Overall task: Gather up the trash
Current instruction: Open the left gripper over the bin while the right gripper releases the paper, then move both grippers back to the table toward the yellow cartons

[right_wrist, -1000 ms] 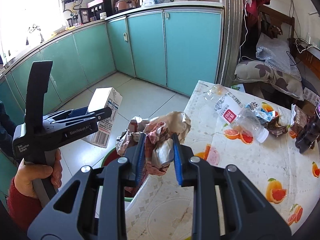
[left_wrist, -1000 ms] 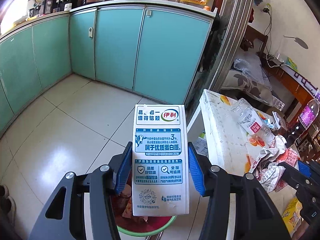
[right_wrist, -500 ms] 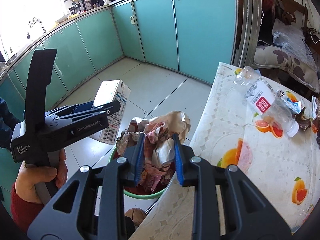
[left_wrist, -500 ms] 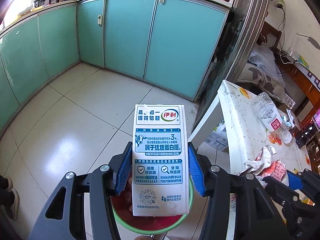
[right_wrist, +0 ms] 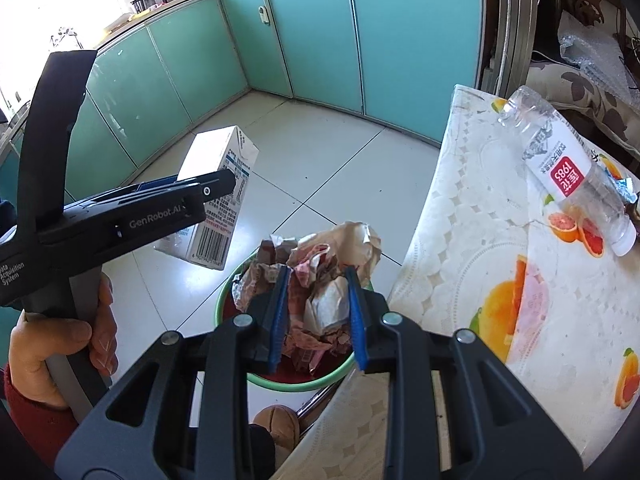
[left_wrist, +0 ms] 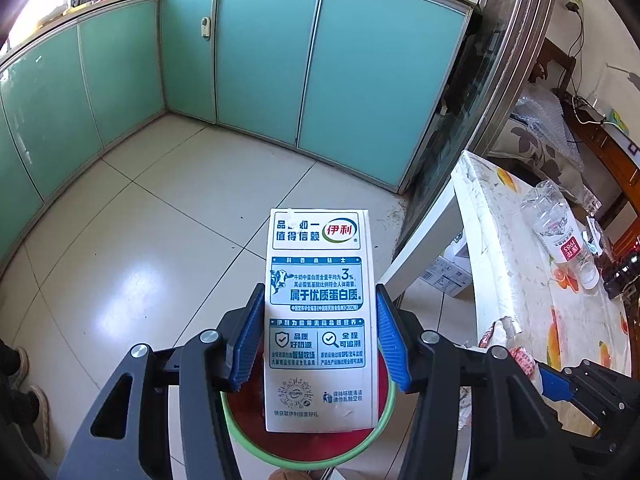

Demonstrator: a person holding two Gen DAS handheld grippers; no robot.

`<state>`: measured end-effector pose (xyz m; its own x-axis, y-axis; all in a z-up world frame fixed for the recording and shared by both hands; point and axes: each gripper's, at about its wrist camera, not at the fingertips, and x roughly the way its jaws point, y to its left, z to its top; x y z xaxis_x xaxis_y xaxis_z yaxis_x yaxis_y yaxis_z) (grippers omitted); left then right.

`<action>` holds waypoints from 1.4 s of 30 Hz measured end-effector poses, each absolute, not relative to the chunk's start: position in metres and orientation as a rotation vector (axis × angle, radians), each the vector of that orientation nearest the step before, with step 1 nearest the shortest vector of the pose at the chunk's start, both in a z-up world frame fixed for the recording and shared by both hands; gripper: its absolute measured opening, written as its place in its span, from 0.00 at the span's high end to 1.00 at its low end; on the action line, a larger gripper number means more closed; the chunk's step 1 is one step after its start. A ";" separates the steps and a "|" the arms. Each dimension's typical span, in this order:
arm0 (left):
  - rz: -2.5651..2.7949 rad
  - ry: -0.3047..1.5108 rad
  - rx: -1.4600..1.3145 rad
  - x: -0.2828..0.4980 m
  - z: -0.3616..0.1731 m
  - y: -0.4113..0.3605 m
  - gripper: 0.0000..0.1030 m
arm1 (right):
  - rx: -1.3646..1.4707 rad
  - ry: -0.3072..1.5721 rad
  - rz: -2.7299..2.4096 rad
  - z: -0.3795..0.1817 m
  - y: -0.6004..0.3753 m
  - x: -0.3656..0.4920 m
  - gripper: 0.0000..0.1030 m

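A table [right_wrist: 460,280] under a fruit-print cloth is carrying a clear plastic bottle [right_wrist: 568,168] lying on its side, with crumpled wrappers [left_wrist: 516,344] lying near the edge. On the pale tiled floor [left_wrist: 160,240] a green-rimmed bin [right_wrist: 240,288] is standing beside the table.

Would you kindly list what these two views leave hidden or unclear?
- Bin contents: left wrist view, blocked by the milk carton.
- Bin depth and fill: right wrist view, covered by crumpled wrappers in the right gripper.
- Bottle contents: too glary to judge.
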<state>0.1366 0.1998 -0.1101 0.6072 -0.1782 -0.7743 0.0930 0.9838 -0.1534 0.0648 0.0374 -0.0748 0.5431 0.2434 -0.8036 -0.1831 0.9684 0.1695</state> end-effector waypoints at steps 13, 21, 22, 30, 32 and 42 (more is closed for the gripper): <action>-0.167 0.905 -0.138 0.137 -0.110 0.204 0.51 | 0.052 0.969 0.241 -0.078 0.045 0.068 0.73; -0.155 0.857 -0.163 0.135 -0.100 0.208 0.23 | 0.082 0.952 0.222 -0.073 0.042 0.065 0.37; -0.158 0.855 -0.162 0.134 -0.099 0.207 0.23 | 0.084 0.952 0.221 -0.071 0.040 0.062 0.37; -0.274 0.812 -0.092 0.116 -0.078 0.166 0.23 | 0.158 0.895 0.241 -0.032 0.002 0.020 0.34; -0.311 0.792 -0.044 0.106 -0.072 0.149 0.23 | 0.137 0.861 0.220 -0.018 -0.013 0.001 0.33; -0.610 0.709 0.037 0.040 -0.041 0.072 0.15 | 0.018 0.811 -0.011 0.017 -0.115 -0.104 0.30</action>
<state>0.0395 0.0719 -0.0407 0.5939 -0.5126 -0.6201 0.5370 0.8265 -0.1689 -0.1039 -0.1147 0.0166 0.6887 -0.0026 -0.7251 0.0163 0.9998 0.0119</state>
